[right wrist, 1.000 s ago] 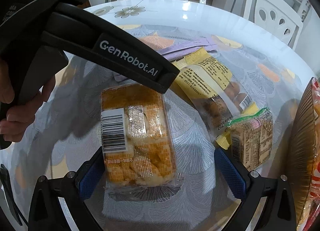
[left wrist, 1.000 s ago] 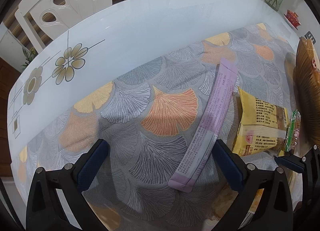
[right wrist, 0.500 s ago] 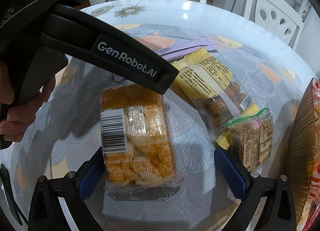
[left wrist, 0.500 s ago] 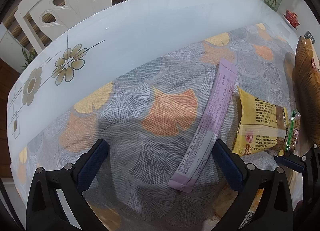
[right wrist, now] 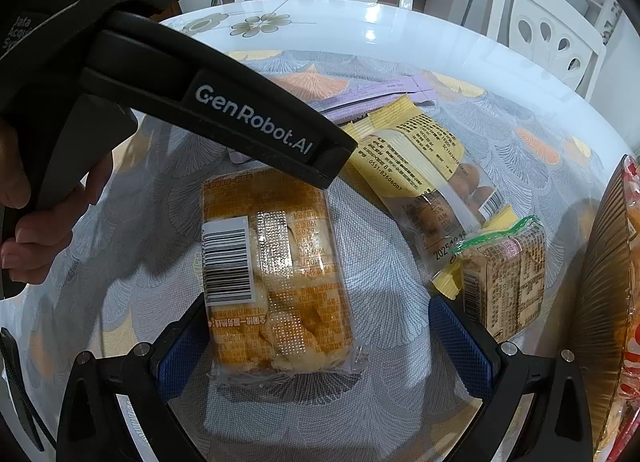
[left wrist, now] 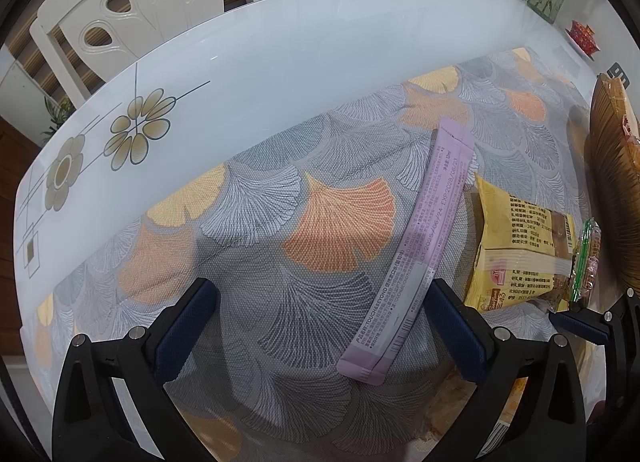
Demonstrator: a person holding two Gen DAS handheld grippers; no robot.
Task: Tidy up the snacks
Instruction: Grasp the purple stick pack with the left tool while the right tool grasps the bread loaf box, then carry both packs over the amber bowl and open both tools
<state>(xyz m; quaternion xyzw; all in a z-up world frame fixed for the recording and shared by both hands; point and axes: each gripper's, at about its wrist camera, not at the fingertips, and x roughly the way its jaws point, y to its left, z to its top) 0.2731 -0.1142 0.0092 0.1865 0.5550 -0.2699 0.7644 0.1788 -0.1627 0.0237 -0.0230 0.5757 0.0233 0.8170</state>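
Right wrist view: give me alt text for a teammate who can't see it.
The open right gripper straddles a clear-wrapped orange pastry pack lying on a leaf-patterned cloth. The left gripper crosses above; a yellow snack bag and a small green-edged packet lie right.

Both the left gripper (left wrist: 320,326) and right gripper (right wrist: 324,346) hang spread wide, holding nothing.

A glossy white tabletop (left wrist: 280,61) with painted flowers (left wrist: 136,131) fills the frame's middle, a leaf-patterned cloth (left wrist: 332,221) across it — white carved chairs (left wrist: 132,1) stand along the upper edge, ceiling light glinting off the gloss
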